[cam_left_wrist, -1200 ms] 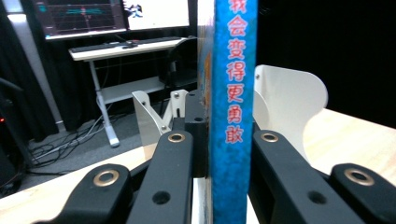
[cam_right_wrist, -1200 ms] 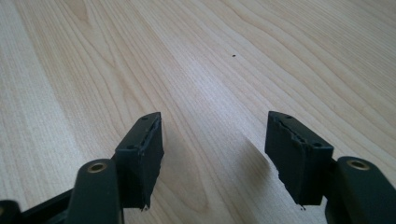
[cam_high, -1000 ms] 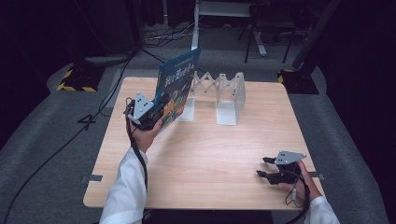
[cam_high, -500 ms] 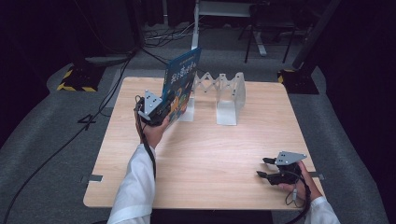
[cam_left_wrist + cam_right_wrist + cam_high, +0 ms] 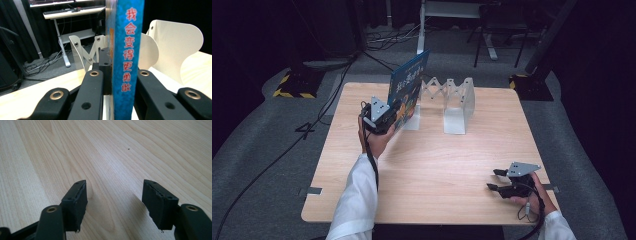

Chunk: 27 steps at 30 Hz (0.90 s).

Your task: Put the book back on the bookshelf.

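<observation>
The left tool (image 5: 384, 119) is clamped hard on the lower spine edge of a thin blue hardcover picture book with red Chinese lettering (image 5: 408, 86), holding it upright and slightly tilted above the pale wooden tabletop (image 5: 437, 165). Over the last second the book has travelled to the right and a little down, so it now stands just at the left end plate of the white metal expanding book rack (image 5: 451, 102) instead of out beside it. I judge this as lining the book up to slot between the rack's dividers; it is not seated yet. The right tool (image 5: 502, 181) rests near the tabletop's right front corner, jaws partly spread and holding nothing
</observation>
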### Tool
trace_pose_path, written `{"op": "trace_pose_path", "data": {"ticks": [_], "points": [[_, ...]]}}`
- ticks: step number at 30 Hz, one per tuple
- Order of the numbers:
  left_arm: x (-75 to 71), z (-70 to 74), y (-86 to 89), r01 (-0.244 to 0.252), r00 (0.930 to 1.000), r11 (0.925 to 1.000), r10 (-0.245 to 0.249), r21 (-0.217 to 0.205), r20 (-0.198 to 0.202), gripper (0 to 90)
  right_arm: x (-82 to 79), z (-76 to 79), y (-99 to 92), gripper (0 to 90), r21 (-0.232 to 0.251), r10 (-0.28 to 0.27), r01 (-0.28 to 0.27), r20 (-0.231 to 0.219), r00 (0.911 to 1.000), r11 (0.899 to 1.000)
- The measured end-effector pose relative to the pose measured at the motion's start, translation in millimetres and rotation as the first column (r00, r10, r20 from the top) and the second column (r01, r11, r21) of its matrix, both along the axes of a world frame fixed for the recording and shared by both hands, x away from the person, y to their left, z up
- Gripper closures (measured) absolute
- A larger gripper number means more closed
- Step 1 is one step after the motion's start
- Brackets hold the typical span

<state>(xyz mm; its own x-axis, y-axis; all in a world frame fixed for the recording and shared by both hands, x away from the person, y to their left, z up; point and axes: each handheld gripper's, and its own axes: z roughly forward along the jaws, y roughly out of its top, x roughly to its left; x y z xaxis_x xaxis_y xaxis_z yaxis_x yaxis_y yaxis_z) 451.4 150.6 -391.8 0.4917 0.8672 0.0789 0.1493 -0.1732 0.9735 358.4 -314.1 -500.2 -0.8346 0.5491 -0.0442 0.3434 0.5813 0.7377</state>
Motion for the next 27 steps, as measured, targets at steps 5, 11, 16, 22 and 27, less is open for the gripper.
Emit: {"op": "trace_pose_path", "data": {"ticks": [5, 11, 16, 22, 27], "points": [[4.5, -3.1, -0.9, -0.009, 0.9991, 0.9998, 0.009, 0.020, -0.042, 82.7, 0.6, -0.4, -0.6, 36.7, 0.005, -0.002, 0.002, -0.006, 1.0000, 1.000], [9.6, -3.6, -2.7, -0.008, 0.9972, 0.9990, 0.011, 0.044, -0.074, 82.7, 1.1, -1.0, -1.2, 36.5, 0.012, -0.004, 0.004, -0.008, 1.0000, 1.000], [15.3, -4.2, -1.6, -0.020, 0.9951, 0.9989, 0.024, 0.043, -0.096, 82.7, 1.7, -1.5, -2.0, 36.2, 0.020, -0.003, 0.003, -0.015, 0.9999, 1.000], [19.4, -11.8, -6.3, -0.040, 0.9906, 0.9981, 0.046, 0.046, -0.129, 82.5, 1.5, -1.5, -2.2, 36.1, 0.019, -0.004, 0.004, -0.015, 0.9999, 1.000], [21.3, -18.0, 0.4, -0.066, 0.9875, 0.9978, 0.067, 0.006, -0.143, 82.0, 1.4, -1.7, -2.3, 36.2, 0.021, -0.006, 0.006, -0.014, 0.9999, 1.000]]}}
